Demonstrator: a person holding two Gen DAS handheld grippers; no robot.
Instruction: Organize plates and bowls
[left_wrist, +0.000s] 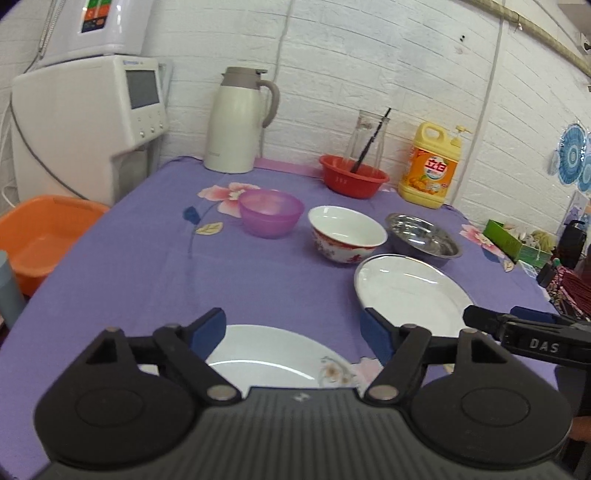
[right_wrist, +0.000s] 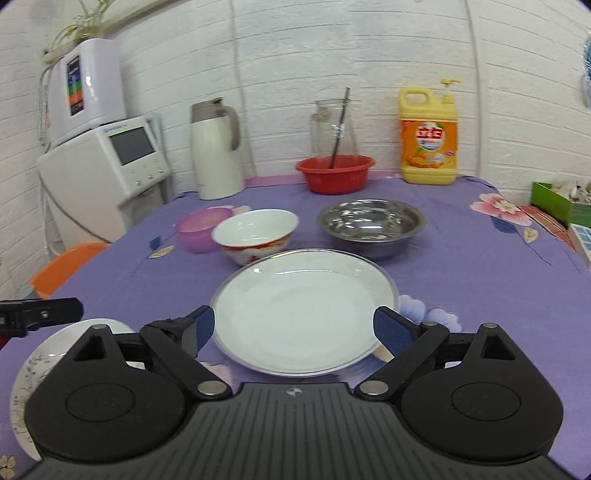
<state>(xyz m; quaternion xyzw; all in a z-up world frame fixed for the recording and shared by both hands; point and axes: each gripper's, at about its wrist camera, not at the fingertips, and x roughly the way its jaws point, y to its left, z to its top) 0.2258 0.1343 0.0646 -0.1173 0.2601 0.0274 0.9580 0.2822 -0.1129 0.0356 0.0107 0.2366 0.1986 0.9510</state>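
A purple floral tablecloth (right_wrist: 461, 266) covers the table before a white brick wall. The left gripper (left_wrist: 295, 328) stands wide with nothing between its blue pads, above a white flower-patterned plate (left_wrist: 273, 354). The right gripper (right_wrist: 293, 328) is spread wide too, empty, at the near rim of a white silver-rimmed plate (right_wrist: 303, 310). Behind sit a pink plastic bowl (right_wrist: 197, 229), a red-and-white china bowl (right_wrist: 255, 234) and a steel bowl (right_wrist: 371, 225).

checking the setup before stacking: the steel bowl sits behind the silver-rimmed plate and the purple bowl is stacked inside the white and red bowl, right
Not quite. The purple bowl stands on the cloth beside the white and red bowl, not inside it; the right wrist view shows this. The steel bowl does sit behind the silver-rimmed plate.
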